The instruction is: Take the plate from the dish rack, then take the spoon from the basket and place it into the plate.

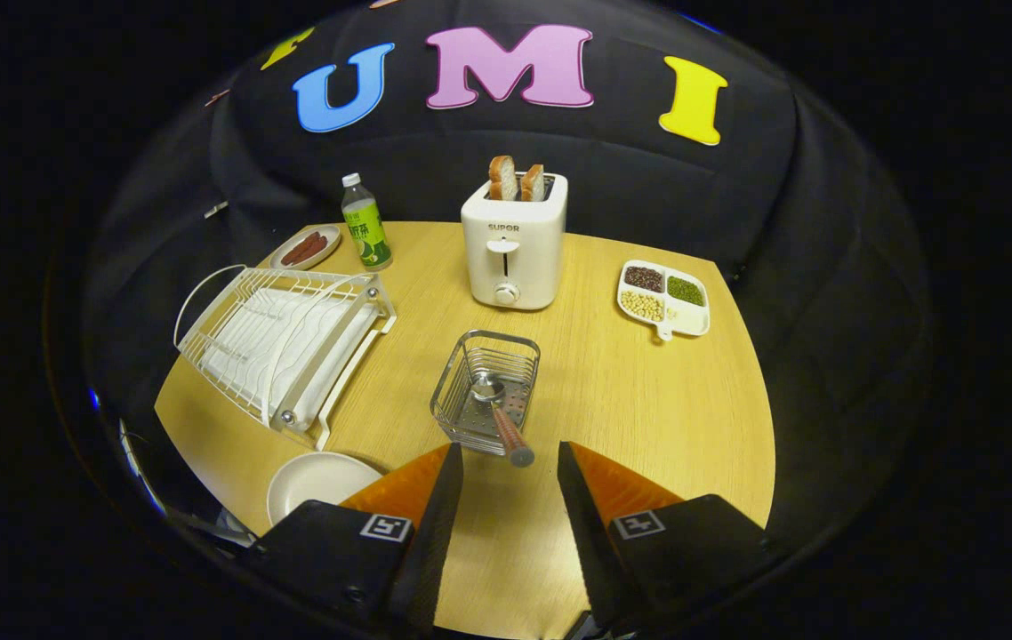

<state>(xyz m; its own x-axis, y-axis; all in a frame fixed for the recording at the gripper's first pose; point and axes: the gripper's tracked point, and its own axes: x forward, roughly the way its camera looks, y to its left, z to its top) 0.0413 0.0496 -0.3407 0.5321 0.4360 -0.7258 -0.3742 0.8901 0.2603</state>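
Fingers (pixel 510 462) apart, holding nothing, over pale wood-grain bench (pixel 666 400). Spoon (pixel 499 411), metal bowl and brown handle, leans in square wire basket (pixel 485 391) just ahead, handle end between fingertips. Round cream plate (pixel 315 480) flat beside left finger, below white wire dish rack (pixel 279 342). Boxy toaster (pixel 513 249) beyond; dark cloth wall behind.
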